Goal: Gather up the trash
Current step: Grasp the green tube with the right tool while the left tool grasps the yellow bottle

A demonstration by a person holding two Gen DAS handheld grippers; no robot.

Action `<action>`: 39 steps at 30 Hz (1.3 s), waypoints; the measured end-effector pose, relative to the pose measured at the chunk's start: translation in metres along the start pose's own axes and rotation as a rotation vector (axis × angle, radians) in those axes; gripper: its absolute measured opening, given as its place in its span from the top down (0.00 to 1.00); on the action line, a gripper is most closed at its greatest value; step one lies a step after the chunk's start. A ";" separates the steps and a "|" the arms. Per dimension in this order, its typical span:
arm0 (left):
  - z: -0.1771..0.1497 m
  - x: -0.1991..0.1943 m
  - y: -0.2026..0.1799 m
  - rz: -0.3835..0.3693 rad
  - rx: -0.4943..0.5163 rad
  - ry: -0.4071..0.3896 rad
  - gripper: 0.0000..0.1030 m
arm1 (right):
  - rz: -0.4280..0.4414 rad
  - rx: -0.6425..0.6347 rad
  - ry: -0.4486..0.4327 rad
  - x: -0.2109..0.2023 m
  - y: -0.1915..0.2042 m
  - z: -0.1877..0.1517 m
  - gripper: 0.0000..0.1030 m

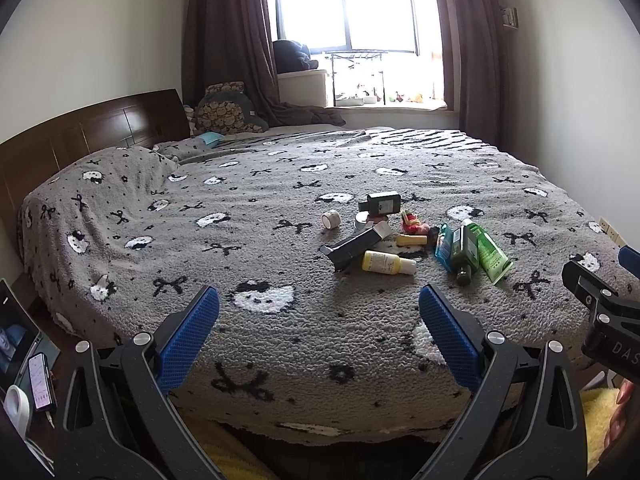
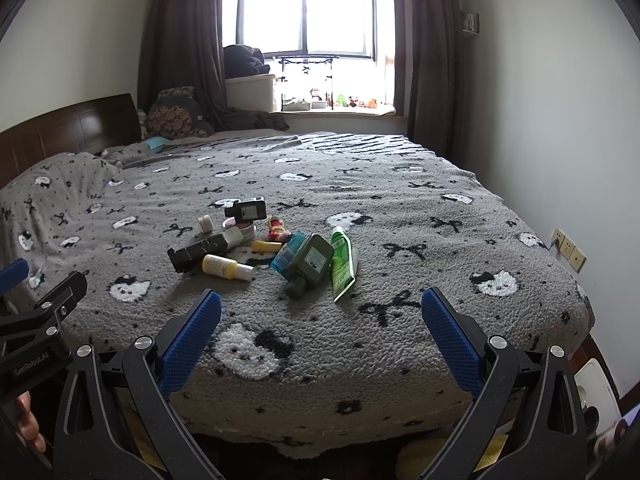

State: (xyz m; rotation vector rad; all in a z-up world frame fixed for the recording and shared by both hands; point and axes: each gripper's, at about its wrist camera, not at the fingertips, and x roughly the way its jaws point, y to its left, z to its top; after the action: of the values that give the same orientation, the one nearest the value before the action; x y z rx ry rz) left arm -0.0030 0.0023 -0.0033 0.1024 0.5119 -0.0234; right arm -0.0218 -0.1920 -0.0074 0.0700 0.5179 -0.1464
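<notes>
A heap of trash lies on the grey patterned blanket (image 1: 280, 184) of the bed. It holds a yellow bottle (image 1: 387, 263) (image 2: 226, 267), a long black box (image 1: 355, 245) (image 2: 202, 251), a dark green bottle (image 1: 465, 252) (image 2: 310, 265), a green tube (image 1: 489, 252) (image 2: 342, 264), a black bottle (image 1: 382, 203) (image 2: 247, 209) and a tape roll (image 1: 331, 219) (image 2: 205, 223). My left gripper (image 1: 319, 332) is open near the bed's front edge, short of the heap. My right gripper (image 2: 321, 334) is open too, with nothing between its fingers.
A dark wooden headboard (image 1: 96, 132) runs along the left, with pillows and a window (image 1: 344, 8) at the far end. A phone (image 1: 40, 380) and tablet sit low left. Wall sockets (image 2: 568, 250) are on the right wall, and something yellow (image 1: 592, 412) lies below the bed.
</notes>
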 end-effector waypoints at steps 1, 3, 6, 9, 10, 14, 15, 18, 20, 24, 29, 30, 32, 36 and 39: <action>-0.001 0.002 -0.001 -0.002 0.004 0.001 0.08 | -0.002 0.000 -0.002 0.001 -0.001 -0.001 0.03; -0.004 0.007 -0.002 -0.006 0.010 0.006 0.08 | 0.001 0.001 -0.008 0.005 -0.003 -0.003 0.03; -0.008 0.018 -0.002 -0.019 0.013 0.025 0.08 | 0.025 0.000 -0.023 0.012 -0.006 -0.007 0.03; -0.014 0.032 -0.001 -0.022 0.018 0.045 0.08 | 0.026 -0.003 0.001 0.026 -0.009 -0.014 0.03; -0.017 0.038 -0.001 -0.025 0.020 0.057 0.08 | 0.031 0.001 0.016 0.031 -0.011 -0.016 0.03; -0.025 0.061 0.000 -0.047 0.006 0.109 0.08 | 0.050 0.023 0.084 0.055 -0.017 -0.025 0.03; -0.027 0.068 0.000 -0.054 0.000 0.126 0.08 | 0.042 0.021 0.091 0.060 -0.017 -0.027 0.03; -0.032 0.085 -0.002 -0.047 0.017 0.149 0.08 | 0.023 0.044 0.114 0.077 -0.023 -0.031 0.03; -0.033 0.095 -0.002 -0.057 0.012 0.155 0.08 | 0.015 0.055 0.126 0.089 -0.028 -0.032 0.03; -0.033 0.118 -0.009 -0.085 0.017 0.183 0.09 | -0.019 0.005 0.157 0.113 -0.031 -0.031 0.03; -0.033 0.149 -0.036 -0.146 0.074 0.232 0.10 | -0.033 0.033 0.185 0.143 -0.043 -0.017 0.03; -0.033 0.154 -0.040 -0.153 0.083 0.238 0.10 | -0.025 0.045 0.194 0.151 -0.046 -0.013 0.03; -0.031 0.166 -0.050 -0.159 0.108 0.250 0.09 | -0.033 0.042 0.199 0.165 -0.048 -0.006 0.03; -0.025 0.188 -0.063 -0.172 0.138 0.264 0.09 | -0.055 0.002 0.217 0.194 -0.051 0.004 0.04; -0.017 0.204 -0.070 -0.170 0.145 0.264 0.09 | 0.011 0.016 0.238 0.209 -0.054 0.009 0.20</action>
State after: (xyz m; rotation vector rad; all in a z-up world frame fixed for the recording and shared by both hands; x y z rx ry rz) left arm 0.1635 -0.0646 -0.1242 0.2057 0.7818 -0.2153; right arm 0.1536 -0.2720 -0.1058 0.1064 0.7535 -0.1321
